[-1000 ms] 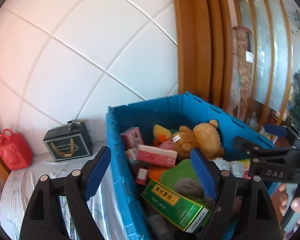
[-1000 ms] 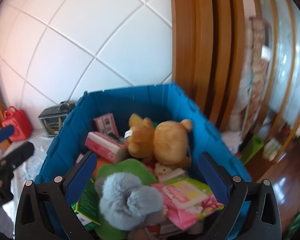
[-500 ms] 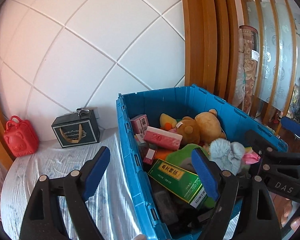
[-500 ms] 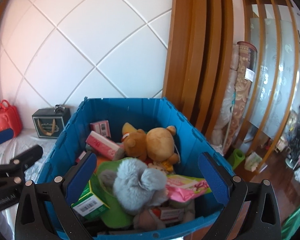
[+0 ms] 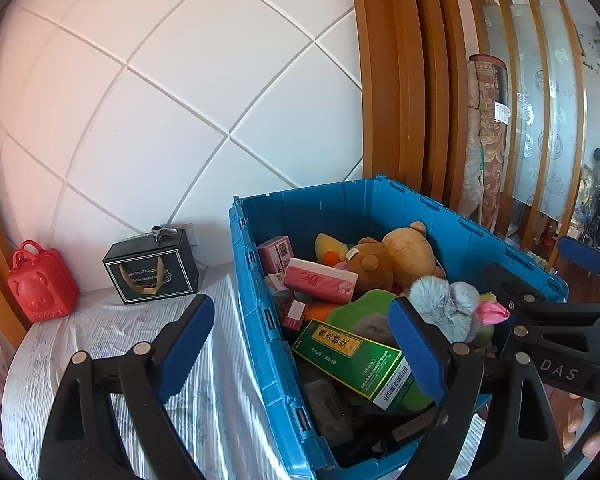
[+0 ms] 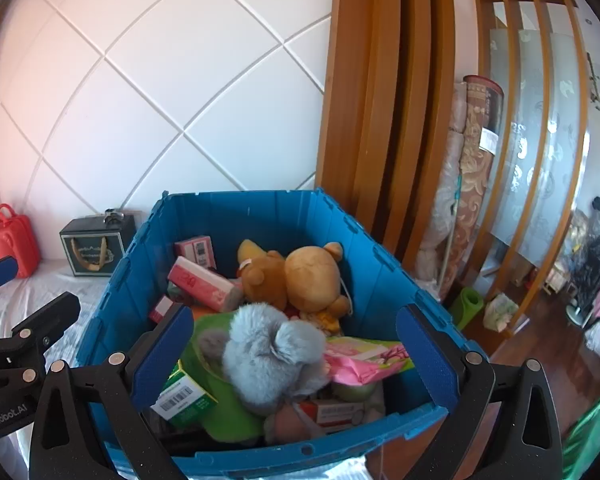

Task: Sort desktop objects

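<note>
A blue bin (image 5: 260,300) (image 6: 132,280) stands on the cloth-covered table, full of items. On top lie a grey plush (image 5: 444,304) (image 6: 268,352), a brown teddy bear (image 5: 404,256) (image 6: 308,276), a pink box (image 5: 320,280) (image 6: 200,280) and a green box (image 5: 352,356) (image 6: 184,396). My left gripper (image 5: 300,320) hovers over the bin's left wall, its jaws opening and gripping nothing. My right gripper (image 6: 294,344) is open over the bin's near edge, its pads apart from the plush. Each gripper shows in the other's view: right gripper (image 5: 548,272), left gripper (image 6: 24,292).
A red bag (image 5: 40,288) (image 6: 8,236) and a black gift box (image 5: 152,268) (image 6: 96,248) stand by the white quilted wall. The striped cloth (image 5: 100,360) covers the table left of the bin. Wooden frames and a rolled carpet (image 6: 472,184) stand to the right.
Both grippers have drawn back from the bin, so it looks smaller and the whole rim shows. The grey plush now lies farther from the right gripper. More cloth shows on the left.
</note>
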